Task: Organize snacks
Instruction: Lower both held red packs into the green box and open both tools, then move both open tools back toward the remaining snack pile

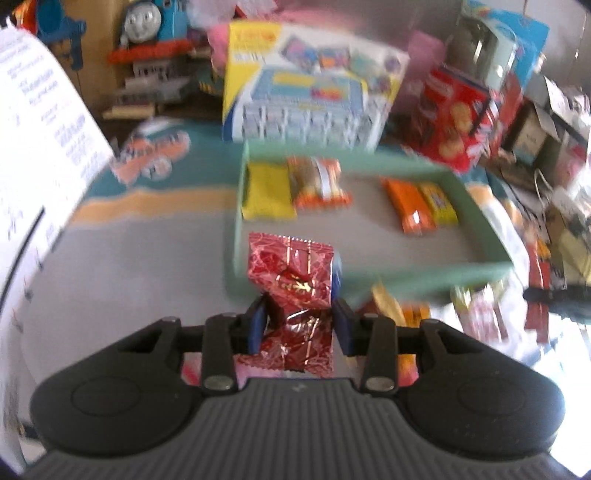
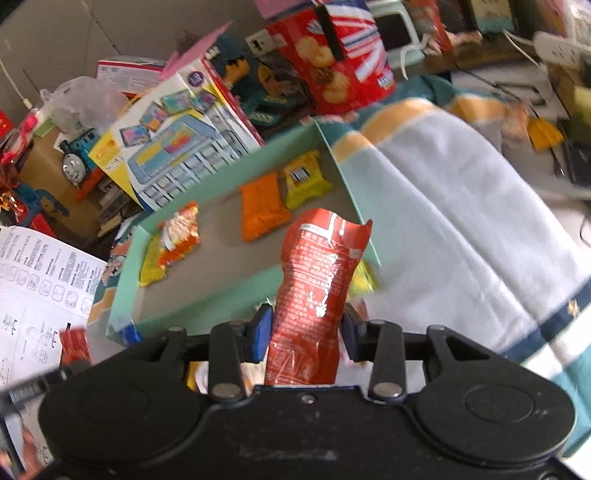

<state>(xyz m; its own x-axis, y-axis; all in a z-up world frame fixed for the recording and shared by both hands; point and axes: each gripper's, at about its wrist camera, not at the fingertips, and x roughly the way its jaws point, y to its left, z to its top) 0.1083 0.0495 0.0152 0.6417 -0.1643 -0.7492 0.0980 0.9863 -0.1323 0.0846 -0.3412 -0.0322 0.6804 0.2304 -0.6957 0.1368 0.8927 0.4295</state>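
Observation:
My left gripper (image 1: 300, 325) is shut on a shiny dark red snack packet (image 1: 291, 280), held upright just before the near wall of the mint green tray (image 1: 424, 275). In the tray lie a yellow packet (image 1: 267, 192), an orange-and-white packet (image 1: 317, 181), an orange packet (image 1: 408, 208) and a small yellow packet (image 1: 439, 205). My right gripper (image 2: 306, 332) is shut on a red-orange snack packet (image 2: 314, 288), held upright near the front right corner of the same tray (image 2: 207, 319). The tray's packets show there too, such as the orange one (image 2: 260, 206).
Toy boxes (image 1: 310, 85), a red biscuit box (image 1: 454, 110) and a blue toy train (image 1: 147, 22) crowd behind the tray. A printed paper sheet (image 2: 40, 291) lies left. More loose snacks (image 1: 402, 310) lie before the tray. A striped towel (image 2: 461, 221) covers the surface on the right.

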